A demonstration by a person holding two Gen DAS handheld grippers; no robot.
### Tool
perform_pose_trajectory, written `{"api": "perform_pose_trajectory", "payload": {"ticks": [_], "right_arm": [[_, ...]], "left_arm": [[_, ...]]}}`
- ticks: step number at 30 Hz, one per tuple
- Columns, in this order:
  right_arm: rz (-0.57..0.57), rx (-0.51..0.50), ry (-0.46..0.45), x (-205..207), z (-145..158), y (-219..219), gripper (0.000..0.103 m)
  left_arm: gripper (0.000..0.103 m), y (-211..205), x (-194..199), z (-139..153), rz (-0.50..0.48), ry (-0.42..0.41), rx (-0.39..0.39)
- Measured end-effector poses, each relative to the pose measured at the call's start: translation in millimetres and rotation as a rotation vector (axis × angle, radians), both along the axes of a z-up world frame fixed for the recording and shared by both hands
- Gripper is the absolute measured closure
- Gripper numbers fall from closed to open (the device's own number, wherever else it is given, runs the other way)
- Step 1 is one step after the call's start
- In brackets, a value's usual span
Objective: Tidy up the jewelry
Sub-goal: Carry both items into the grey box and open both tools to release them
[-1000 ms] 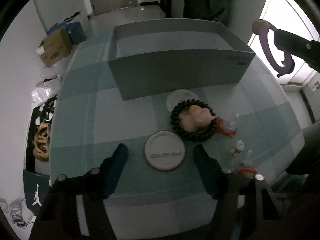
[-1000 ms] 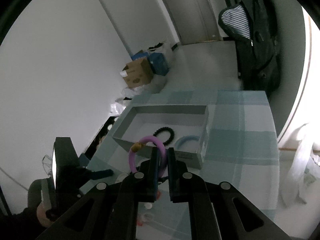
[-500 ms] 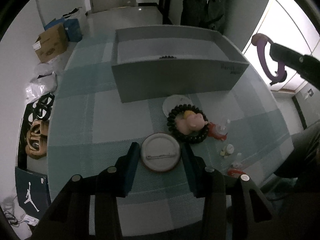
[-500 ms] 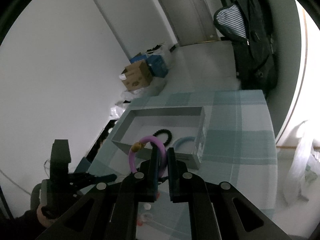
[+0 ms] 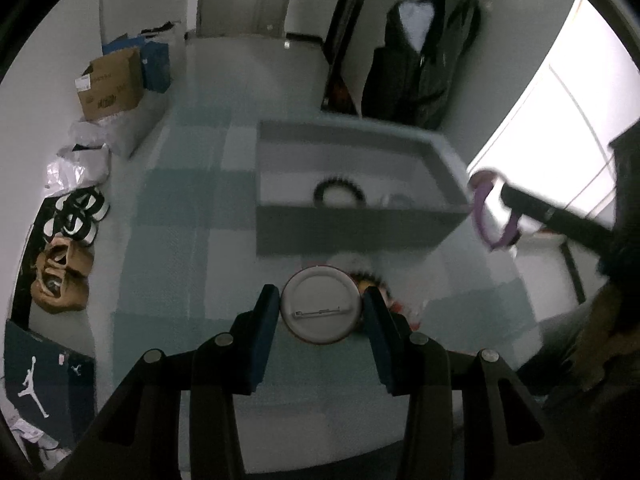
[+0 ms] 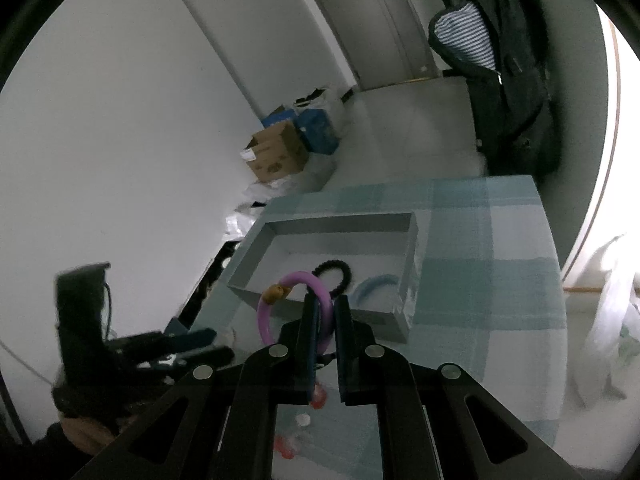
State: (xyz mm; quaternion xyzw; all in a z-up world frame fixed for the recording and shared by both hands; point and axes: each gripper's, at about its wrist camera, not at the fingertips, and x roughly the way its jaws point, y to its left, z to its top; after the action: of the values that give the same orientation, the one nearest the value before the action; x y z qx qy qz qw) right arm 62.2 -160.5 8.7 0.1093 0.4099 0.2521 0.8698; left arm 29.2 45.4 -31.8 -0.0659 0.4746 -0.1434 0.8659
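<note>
My left gripper (image 5: 320, 310) is shut on a round white pin badge (image 5: 320, 305) and holds it above the checked table, in front of the grey box (image 5: 352, 232). My right gripper (image 6: 325, 308) is shut on a purple ring (image 6: 267, 320) with a small orange charm, held in the air near the box's corner (image 6: 400, 320); the ring also shows in the left wrist view (image 5: 482, 216). Inside the box lie a black bead bracelet (image 6: 334, 274) and a pale blue ring (image 6: 374, 284).
A black bead bracelet with a pink and yellow toy (image 5: 370, 280) lies on the table behind the badge. Small red and white bits (image 6: 304, 420) lie below my right gripper. Cardboard boxes (image 5: 114, 84), shoes and bags sit on the floor at left.
My left gripper closed on the pin badge and lifted it off the table. My right gripper moved the purple ring closer to the box.
</note>
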Motion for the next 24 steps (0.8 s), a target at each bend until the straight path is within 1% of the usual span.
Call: {"api": "perform_pose_trajectory", "payload": {"ticks": [5, 9, 12, 17, 20, 24], "right_arm": [[0.008, 0.026, 0.017, 9.8, -2.7, 5.7, 0.096], [0.027, 0.039, 0.006, 20.0, 0.2, 12.8, 0.096], [0.033, 0.041, 0.015, 29.5, -1.8, 15.7, 0.096], [0.046, 0.032, 0.04, 48.1, -5.7, 18.6, 0.096], [0.058, 0.018, 0.05, 60.7, -8.3, 21.0, 0.096], [0.065, 0.016, 0.064, 77.9, -13.9, 23.1, 0.096]], "left_arm": [[0.065, 1.2, 7.0, 21.8, 0.002, -0.074, -0.064], [0.065, 3.4, 25.5, 27.9, -0.012, -0.094, -0.098], [0.065, 4.6, 40.3, 25.0, -0.011, -0.072, -0.112], [0.065, 6.6, 62.6, 19.0, -0.001, -0.023, -0.161], [0.065, 3.0, 72.4, 18.7, -0.006, -0.014, -0.14], [0.065, -0.4, 89.0, 10.9, -0.017, 0.006, -0.14]]}}
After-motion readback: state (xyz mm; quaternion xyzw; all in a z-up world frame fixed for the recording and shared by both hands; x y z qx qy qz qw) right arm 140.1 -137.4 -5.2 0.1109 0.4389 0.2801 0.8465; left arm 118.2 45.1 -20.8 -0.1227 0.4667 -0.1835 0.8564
